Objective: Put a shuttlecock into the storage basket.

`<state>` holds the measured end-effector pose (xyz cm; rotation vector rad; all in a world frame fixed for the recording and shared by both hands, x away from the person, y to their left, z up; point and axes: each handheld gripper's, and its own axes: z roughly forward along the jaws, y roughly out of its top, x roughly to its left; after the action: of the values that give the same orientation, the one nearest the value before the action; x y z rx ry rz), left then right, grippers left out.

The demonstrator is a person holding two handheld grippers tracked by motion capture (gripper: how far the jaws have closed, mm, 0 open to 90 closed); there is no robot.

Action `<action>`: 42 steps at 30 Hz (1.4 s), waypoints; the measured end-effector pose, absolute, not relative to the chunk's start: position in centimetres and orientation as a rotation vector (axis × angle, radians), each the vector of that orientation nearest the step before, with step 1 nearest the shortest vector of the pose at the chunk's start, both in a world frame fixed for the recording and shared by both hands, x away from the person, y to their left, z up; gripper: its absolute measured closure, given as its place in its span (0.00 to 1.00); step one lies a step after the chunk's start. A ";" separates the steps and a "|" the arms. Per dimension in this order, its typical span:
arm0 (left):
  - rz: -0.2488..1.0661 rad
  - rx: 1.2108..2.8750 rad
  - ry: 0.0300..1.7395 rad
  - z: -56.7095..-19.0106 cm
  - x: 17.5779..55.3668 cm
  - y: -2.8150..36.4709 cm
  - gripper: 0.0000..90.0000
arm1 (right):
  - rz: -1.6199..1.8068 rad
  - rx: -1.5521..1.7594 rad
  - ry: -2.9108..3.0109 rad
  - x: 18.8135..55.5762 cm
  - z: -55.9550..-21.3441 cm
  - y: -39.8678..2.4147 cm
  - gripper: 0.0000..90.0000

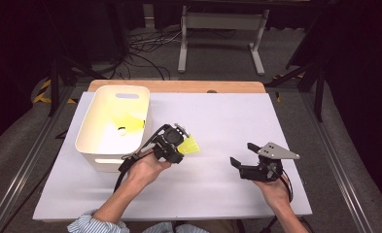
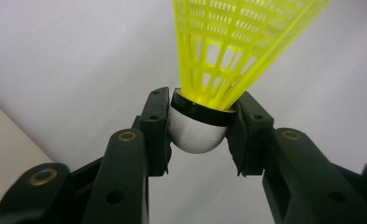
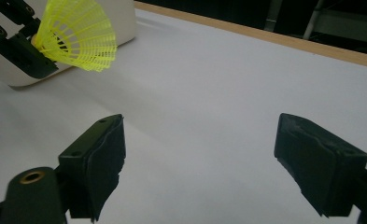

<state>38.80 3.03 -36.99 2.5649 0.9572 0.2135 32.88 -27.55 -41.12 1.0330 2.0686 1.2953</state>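
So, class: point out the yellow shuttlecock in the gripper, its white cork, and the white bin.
yellow shuttlecock point(image 1: 190, 145), high view, on its skirt.
white cork point(image 2: 196, 133), left gripper view, on the rounded tip.
white bin point(image 1: 89, 120), high view, on its left wall.

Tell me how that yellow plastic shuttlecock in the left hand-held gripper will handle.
The yellow plastic mesh shuttlecock is probably very light: its skirt is open lattice. The skirt likely flexes if squeezed, so the left hand-held gripper clamps the rounded white cork base instead. That smooth dome might slip, and laid down it would likely roll in an arc.
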 end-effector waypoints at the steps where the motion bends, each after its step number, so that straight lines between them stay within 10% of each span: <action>1: 0.210 2.561 0.959 -37.0 38.8 3.1 0.70 | 1.296 1.041 2.064 32.8 -41.2 -27.7 0.18; 42: 0.211 2.472 1.039 -34.6 39.4 4.6 0.70 | 1.265 1.161 1.907 29.2 -45.0 -31.7 0.17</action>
<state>39.42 4.63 -34.55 2.4715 1.0391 0.2114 29.23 -31.72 -44.99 1.1612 1.9068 1.2648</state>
